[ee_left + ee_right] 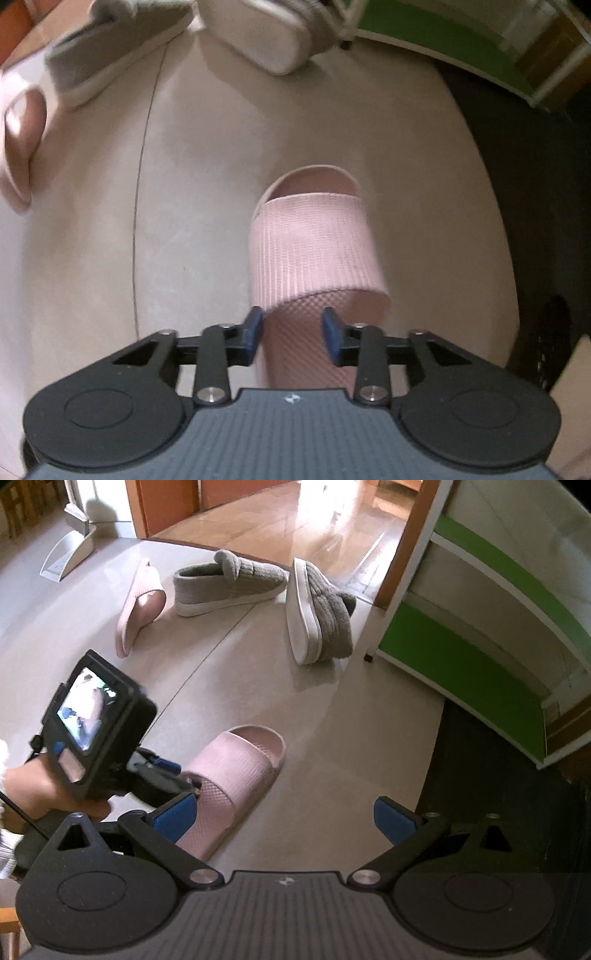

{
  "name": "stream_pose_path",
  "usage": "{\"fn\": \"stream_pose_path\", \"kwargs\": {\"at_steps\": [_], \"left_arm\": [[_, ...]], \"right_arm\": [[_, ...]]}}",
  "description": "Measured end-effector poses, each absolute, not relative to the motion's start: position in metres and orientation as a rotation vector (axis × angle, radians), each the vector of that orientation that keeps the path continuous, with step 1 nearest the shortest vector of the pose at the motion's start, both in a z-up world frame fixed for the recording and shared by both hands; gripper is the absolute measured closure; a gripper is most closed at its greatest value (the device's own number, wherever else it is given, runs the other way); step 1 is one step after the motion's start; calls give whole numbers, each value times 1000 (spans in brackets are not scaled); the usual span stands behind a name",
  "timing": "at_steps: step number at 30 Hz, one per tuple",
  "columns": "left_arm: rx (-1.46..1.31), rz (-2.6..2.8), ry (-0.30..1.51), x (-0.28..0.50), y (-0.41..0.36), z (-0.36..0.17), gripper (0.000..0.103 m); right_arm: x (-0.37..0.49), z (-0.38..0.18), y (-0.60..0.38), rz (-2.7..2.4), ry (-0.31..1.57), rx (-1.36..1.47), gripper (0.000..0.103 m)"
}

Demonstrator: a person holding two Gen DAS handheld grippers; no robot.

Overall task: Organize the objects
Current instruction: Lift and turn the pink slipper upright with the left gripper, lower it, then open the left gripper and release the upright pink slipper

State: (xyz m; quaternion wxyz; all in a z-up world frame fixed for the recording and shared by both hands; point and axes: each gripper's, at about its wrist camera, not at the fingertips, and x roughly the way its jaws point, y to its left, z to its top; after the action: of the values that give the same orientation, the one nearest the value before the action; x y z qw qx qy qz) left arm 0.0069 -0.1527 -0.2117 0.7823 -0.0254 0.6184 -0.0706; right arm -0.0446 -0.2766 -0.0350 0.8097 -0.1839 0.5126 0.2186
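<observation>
A pink slide slipper (314, 251) lies on the pale floor, also in the right wrist view (236, 771). My left gripper (291, 328) hovers over its heel end, blue fingers (255, 325) apart on either side of the insole, not closed on it. The left gripper also shows in the right wrist view (162, 771). My right gripper (284, 818) is open and empty, above the floor right of the slipper. A second pink slipper (138, 602) lies on its side farther off, at the left edge of the left wrist view (22, 147). Two grey fleece shoes (229, 583) (321, 613) lie beyond.
A green and white shelf unit (480, 635) stands at the right. A dark mat (498, 794) lies before it. A wooden doorway (295, 517) is at the back. A white dustpan-like object (70, 550) stands far left.
</observation>
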Motion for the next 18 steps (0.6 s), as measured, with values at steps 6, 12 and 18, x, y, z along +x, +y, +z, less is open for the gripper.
{"fn": "stream_pose_path", "kwargs": {"at_steps": [6,12,18], "left_arm": [[82,-192,1221,-4,-144,-161,35],[251,-212,1244,4,-124,-127,21],[376,-201,1201,-7,-110,-106,13]], "right_arm": [[-53,-35,-277,572,995,-365,0],[-61,-44,-262,720,1010,-437,0],[-44,-76,-238,863,1013,-561,0]]}}
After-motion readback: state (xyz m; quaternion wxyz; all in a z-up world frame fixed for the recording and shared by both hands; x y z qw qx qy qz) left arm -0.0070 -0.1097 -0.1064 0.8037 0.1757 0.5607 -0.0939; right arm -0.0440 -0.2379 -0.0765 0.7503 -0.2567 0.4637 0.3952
